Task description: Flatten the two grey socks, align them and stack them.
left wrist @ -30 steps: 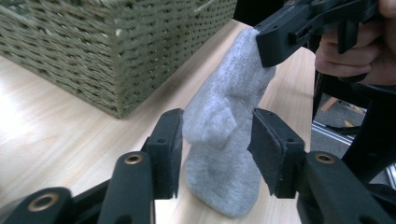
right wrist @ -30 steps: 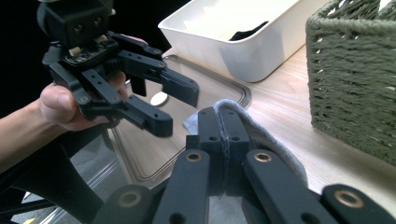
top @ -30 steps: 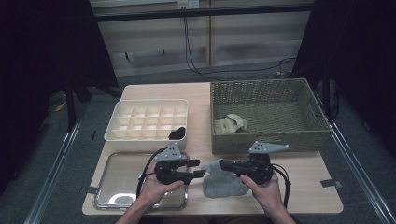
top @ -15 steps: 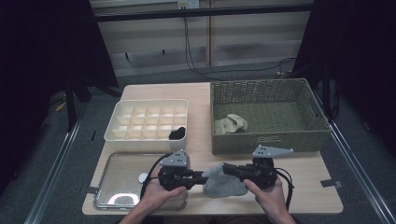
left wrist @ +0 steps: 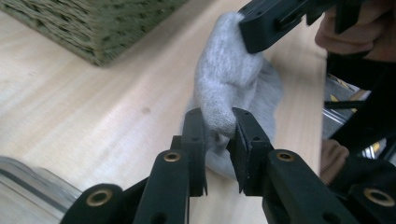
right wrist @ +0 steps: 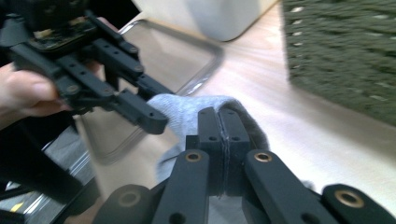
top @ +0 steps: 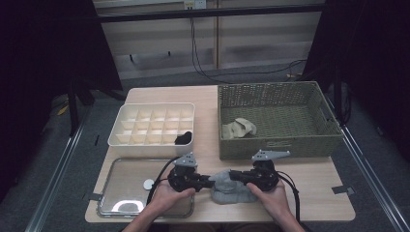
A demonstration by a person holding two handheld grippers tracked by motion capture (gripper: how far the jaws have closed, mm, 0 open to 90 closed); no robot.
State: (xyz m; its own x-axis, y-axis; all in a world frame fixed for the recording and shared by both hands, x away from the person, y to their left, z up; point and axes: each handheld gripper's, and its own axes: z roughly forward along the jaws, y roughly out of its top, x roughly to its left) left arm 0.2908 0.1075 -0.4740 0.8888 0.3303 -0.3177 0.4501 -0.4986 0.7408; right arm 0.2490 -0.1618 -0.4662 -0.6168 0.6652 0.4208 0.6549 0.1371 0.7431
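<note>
Grey sock (top: pixel 231 187), olive woven basket (top: pixel 280 140), cream organizer (top: pixel 151 140).

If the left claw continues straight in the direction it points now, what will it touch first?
The left claw already pinches the soft grey knitted sock. Straight on, it would probably meet the right claw, which grips the same sock from the opposite side.

Overall light: dim room, black surrounds at 9 and 3 o'clock; light falls from above onto the pale wooden tabletop (top: pixel 309 191).
Glare: bright spot at 7 o'clock on the shiny metal tray (top: pixel 121 203).
Blur: right gripper view motion-smeared; green woven wicker basket (right wrist: pixel 345 51) soft.
Focus: left gripper view sharp on the grey knitted sock (left wrist: pixel 224 79), foreground soft.
</note>
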